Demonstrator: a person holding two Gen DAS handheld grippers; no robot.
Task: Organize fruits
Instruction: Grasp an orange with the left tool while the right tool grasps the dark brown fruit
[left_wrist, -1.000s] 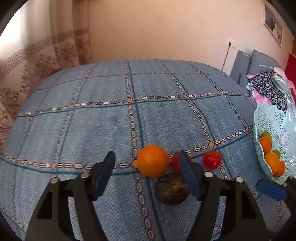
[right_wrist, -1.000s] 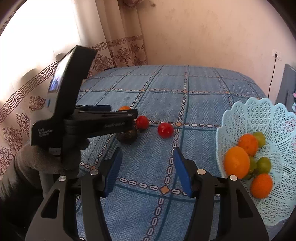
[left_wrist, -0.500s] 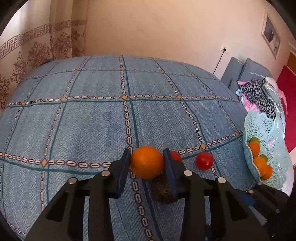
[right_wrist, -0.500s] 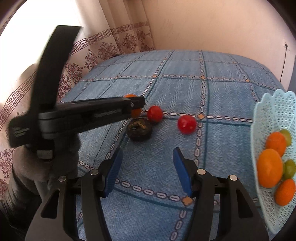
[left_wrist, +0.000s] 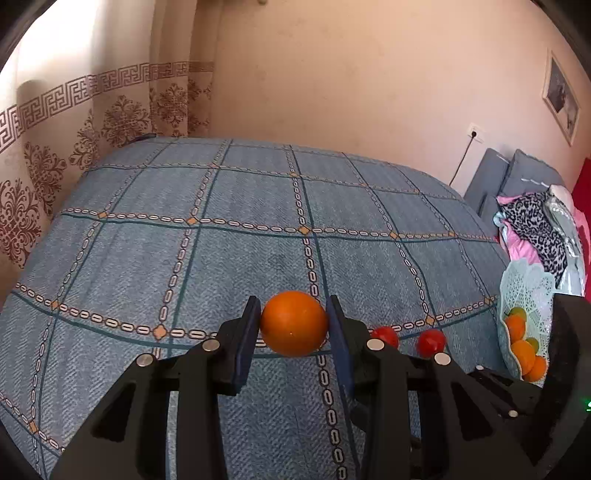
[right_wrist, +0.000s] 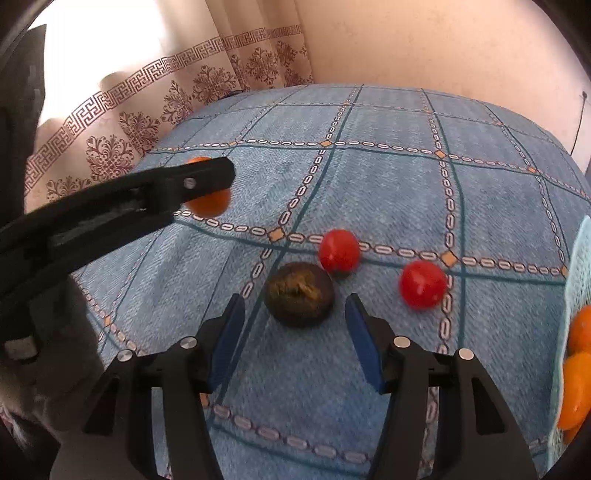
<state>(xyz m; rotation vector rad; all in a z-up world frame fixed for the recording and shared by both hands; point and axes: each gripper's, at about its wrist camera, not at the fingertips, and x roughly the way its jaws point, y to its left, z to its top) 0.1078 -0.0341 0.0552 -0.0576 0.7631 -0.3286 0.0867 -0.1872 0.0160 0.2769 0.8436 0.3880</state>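
The left gripper (left_wrist: 293, 325) held the orange (left_wrist: 294, 323) clamped across its widest part between the blue pads; firm and round, it probably sat securely, though whether it hung clear of the bedspread (left_wrist: 236, 254) was hard to tell. The right gripper (right_wrist: 295, 326) stood wide open, a dark, wrinkled fruit (right_wrist: 299, 294) just ahead between its tips, seemingly soft and needing a gentle squeeze. Beyond lay two smooth red tomatoes (right_wrist: 339, 250), and far right the lace-pattern basket (left_wrist: 528, 291).
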